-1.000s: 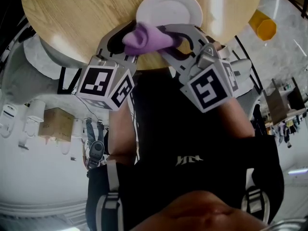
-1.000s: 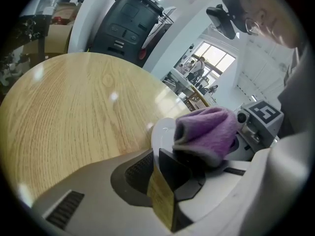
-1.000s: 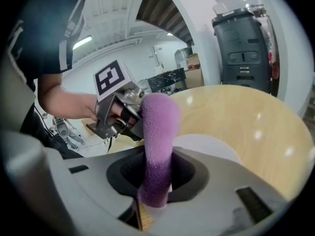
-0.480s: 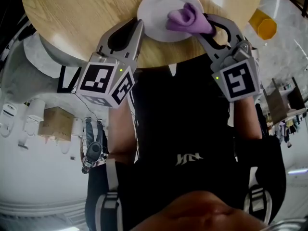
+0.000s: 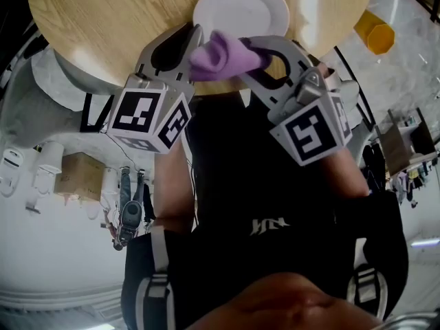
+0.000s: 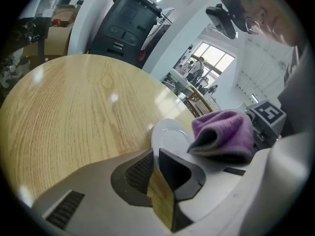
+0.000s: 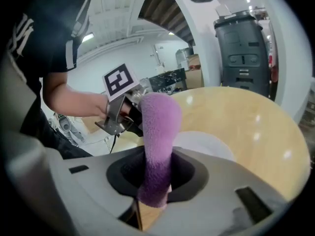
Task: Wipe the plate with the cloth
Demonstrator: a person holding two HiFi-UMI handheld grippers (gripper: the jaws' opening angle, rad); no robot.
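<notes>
Compared with a moment ago, the right gripper (image 5: 242, 59) is sitting further left, over the near rim of the white plate (image 5: 240, 9) instead of over its right part. It is clamping the purple cloth (image 5: 218, 57), which is bunching up out of the jaws just beside the left gripper (image 5: 195, 38). The left gripper is pinching the plate's near-left rim, jaws almost together. The plate is resting on the round wooden worktop (image 5: 103, 19).
</notes>
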